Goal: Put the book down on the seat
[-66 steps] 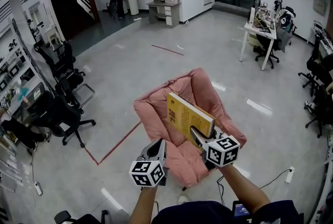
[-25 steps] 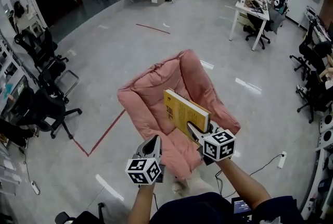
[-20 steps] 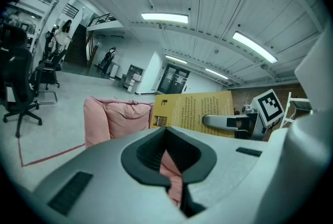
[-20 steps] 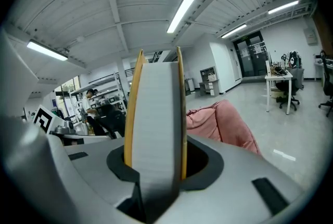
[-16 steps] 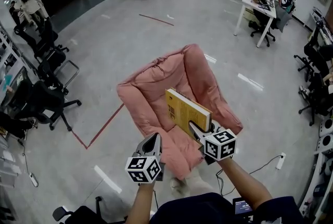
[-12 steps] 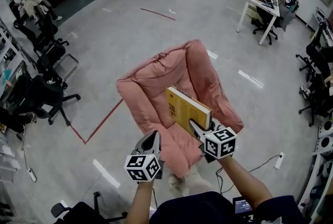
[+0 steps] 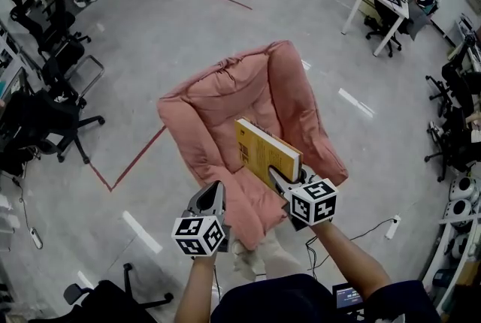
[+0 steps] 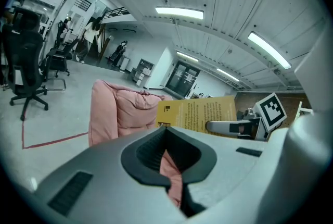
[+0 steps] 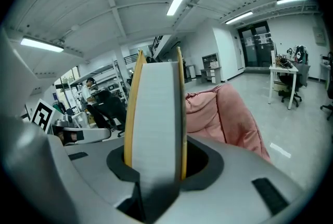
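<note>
While right gripper (image 7: 276,180) clamps yellow book (image 7: 259,151) over pink seat (image 7: 218,100) — left gripper (image 7: 215,192) clenched, empty.

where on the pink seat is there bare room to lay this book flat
The seat cushion of the pink chair is bare, bordered by its padded walls and front edge. It is crowded only at the near right, where the right gripper holds the book on edge. The left gripper hovers by the front edge.

We clamp the book (image 9: 156,108) upright in our right gripper (image 9: 155,163), its white page edge toward us between yellow covers; the pink seat (image 9: 226,116) stands behind it.
</note>
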Motion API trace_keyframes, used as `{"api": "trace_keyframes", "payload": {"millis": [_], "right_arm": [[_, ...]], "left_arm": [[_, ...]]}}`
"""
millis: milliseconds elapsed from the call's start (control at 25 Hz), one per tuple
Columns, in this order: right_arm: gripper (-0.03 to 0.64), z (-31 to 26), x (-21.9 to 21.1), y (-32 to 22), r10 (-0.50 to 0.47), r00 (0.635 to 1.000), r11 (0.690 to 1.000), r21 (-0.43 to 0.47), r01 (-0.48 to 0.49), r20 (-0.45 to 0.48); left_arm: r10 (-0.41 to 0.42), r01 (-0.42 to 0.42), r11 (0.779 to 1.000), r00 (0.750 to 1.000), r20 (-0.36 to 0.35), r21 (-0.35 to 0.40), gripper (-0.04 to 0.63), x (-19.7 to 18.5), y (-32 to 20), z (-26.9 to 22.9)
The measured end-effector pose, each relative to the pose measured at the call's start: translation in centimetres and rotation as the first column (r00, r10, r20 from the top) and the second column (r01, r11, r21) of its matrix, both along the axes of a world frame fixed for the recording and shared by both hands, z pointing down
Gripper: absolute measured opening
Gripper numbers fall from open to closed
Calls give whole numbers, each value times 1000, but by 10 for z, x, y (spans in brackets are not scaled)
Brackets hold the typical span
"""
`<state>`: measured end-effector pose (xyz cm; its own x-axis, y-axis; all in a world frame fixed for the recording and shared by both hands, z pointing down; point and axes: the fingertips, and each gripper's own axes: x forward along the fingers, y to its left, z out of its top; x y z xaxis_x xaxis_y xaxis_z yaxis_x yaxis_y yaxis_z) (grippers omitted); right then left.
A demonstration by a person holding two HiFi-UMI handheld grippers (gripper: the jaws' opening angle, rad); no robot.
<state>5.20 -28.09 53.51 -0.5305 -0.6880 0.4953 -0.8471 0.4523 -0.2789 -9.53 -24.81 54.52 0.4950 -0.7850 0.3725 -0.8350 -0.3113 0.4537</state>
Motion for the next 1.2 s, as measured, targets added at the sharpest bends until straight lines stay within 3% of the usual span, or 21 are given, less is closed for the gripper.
{"api": "trace_keyframes", "payload": {"millis": [1200], "right_arm": [[155,102,1,-6,-65,997,981,-185,56,-44]], "left_arm": [[-28,28,986,1000,0,-162,5,15,3,80]]}}
